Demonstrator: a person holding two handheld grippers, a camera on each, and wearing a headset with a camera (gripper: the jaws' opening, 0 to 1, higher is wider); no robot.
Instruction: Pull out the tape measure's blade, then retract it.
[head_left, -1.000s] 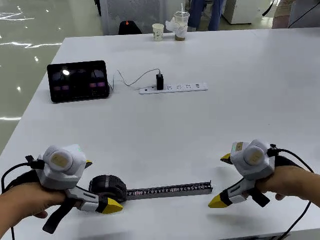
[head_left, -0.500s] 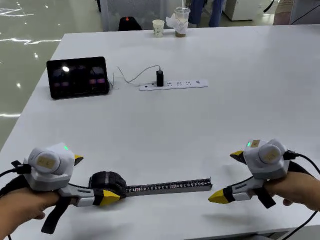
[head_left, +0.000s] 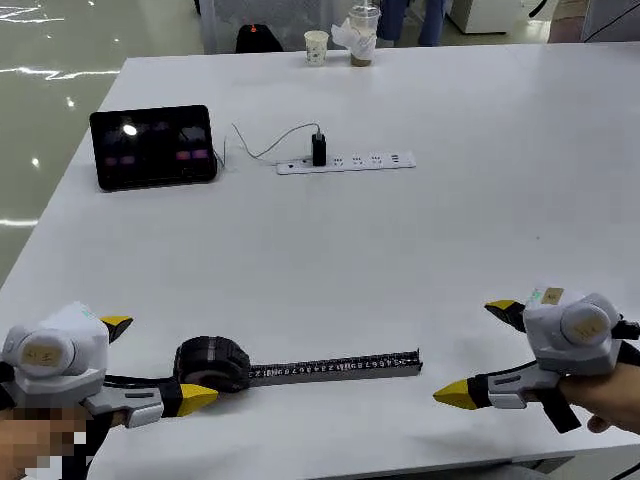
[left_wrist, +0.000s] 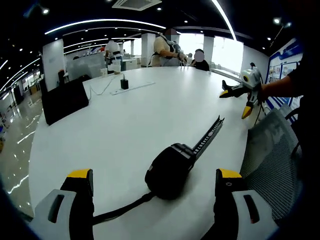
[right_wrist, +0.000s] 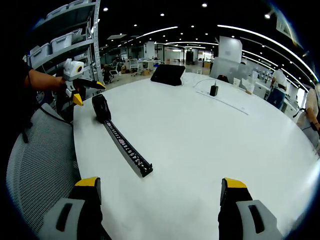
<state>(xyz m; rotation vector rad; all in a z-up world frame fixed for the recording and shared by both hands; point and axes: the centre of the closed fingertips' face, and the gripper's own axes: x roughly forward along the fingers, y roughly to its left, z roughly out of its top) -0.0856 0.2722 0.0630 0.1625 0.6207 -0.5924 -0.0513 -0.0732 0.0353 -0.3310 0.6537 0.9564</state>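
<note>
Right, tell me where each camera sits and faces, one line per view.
Head view: on the headset, looking forward and down at the white table; the left gripper and right gripper show, both open.
Left gripper view: on the left gripper, facing along its yellow-tipped jaws at the black tape measure case, the right gripper beyond.
Right gripper view: on the right gripper, facing the dark extended blade from its hook end, the left gripper beyond.
Shared: the gripper views face each other along the tape.
</note>
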